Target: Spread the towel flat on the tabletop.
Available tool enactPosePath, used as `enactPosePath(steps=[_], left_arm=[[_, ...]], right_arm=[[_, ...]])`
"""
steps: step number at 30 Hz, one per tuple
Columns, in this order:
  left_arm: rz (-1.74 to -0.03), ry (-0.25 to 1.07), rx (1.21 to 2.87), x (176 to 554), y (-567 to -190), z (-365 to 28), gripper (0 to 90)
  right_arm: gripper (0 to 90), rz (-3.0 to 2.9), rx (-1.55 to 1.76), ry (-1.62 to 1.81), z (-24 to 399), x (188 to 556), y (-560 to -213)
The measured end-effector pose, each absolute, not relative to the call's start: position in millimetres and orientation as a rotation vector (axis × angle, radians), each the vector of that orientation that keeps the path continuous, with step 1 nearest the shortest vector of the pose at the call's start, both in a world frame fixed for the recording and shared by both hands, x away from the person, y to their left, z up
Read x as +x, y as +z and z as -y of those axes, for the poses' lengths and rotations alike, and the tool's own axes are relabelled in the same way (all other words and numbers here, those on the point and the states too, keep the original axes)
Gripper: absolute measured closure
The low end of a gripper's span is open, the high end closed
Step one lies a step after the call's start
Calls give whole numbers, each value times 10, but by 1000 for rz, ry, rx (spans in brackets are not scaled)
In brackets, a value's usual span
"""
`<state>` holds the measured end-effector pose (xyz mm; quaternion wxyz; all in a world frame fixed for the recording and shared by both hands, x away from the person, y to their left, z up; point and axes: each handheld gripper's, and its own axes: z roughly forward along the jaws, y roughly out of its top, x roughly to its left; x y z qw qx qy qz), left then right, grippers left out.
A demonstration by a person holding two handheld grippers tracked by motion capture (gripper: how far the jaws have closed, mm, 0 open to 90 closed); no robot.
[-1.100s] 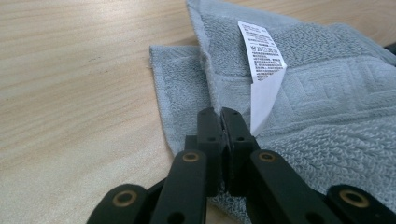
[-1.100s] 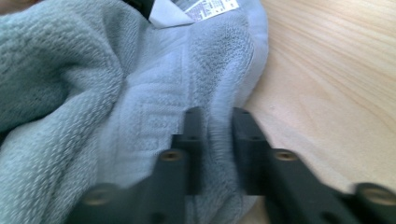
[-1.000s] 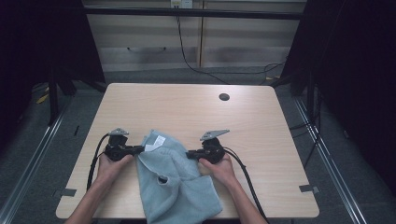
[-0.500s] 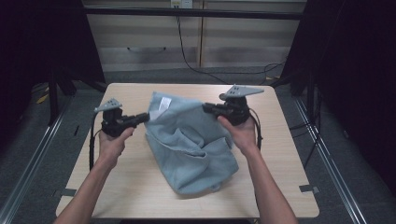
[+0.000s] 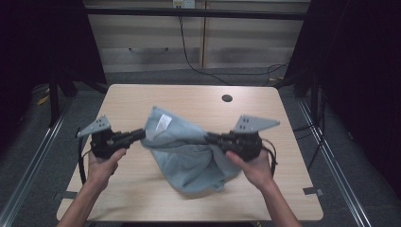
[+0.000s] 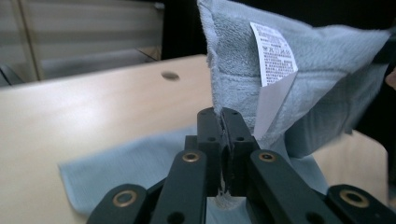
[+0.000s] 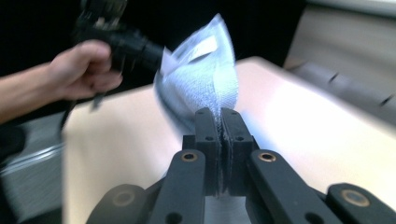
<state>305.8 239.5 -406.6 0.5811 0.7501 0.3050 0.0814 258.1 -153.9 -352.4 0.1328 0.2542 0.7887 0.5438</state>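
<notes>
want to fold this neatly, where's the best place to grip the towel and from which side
Grip the towel at its top corners, coming in level from either side, as the left gripper and right gripper do. Both are shut on that hemmed edge, one by the white label. The cloth hangs limp, so corner grips probably let it spread flat.

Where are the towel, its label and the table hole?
towel point(image 5: 189, 156), high view, middle of the hanging cloth
label point(image 6: 273, 53), left gripper view, printed part
hole point(image 5: 227, 98), high view, its centre
</notes>
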Motion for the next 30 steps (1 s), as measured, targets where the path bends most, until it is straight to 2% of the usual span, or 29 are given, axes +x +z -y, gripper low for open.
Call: enactPosePath(steps=[1,4,5,6,9,10,11,14,16,20,21,26,30], left_arm=[[-713,190,1752,3058,-4066,-2395,874],[-689,141,1851,2867,-4300,-2404,873],[-686,129,1887,2810,-4381,-2396,872],[-681,123,1931,2769,-4455,-2385,872],[-671,109,2035,2693,-4633,-2341,871],[-669,103,2052,2684,-4672,-2332,871],[-675,101,2063,2683,-4699,-2330,870],[-702,87,2046,2718,-4750,-2336,869],[-732,101,2049,2761,-4783,-2355,865],[-796,127,2047,2792,-4811,-2412,866],[-838,134,2032,2814,-4837,-2479,865],[-895,151,2020,2857,-4866,-2579,866],[-897,152,1989,2871,-4860,-2616,866]], right_arm=[[867,-2288,737,1578,1539,2581,-3524],[860,-2397,788,1561,1563,2373,-3913],[846,-2457,831,1552,1589,2261,-4173],[846,-2457,831,1552,1589,2261,-4173],[744,-2539,875,1503,1593,2140,-4487],[694,-2541,885,1531,1612,2120,-4534],[606,-2491,919,1570,1698,2122,-4511],[565,-2391,975,1647,1831,2187,-4433],[527,-2314,1062,1587,2000,2372,-4424],[523,-2341,1127,1531,2044,2480,-4589],[529,-2402,1117,1493,1984,2420,-4698],[546,-2482,1072,1476,1852,2214,-4815],[514,-2529,1039,1403,1754,2133,-4907]])
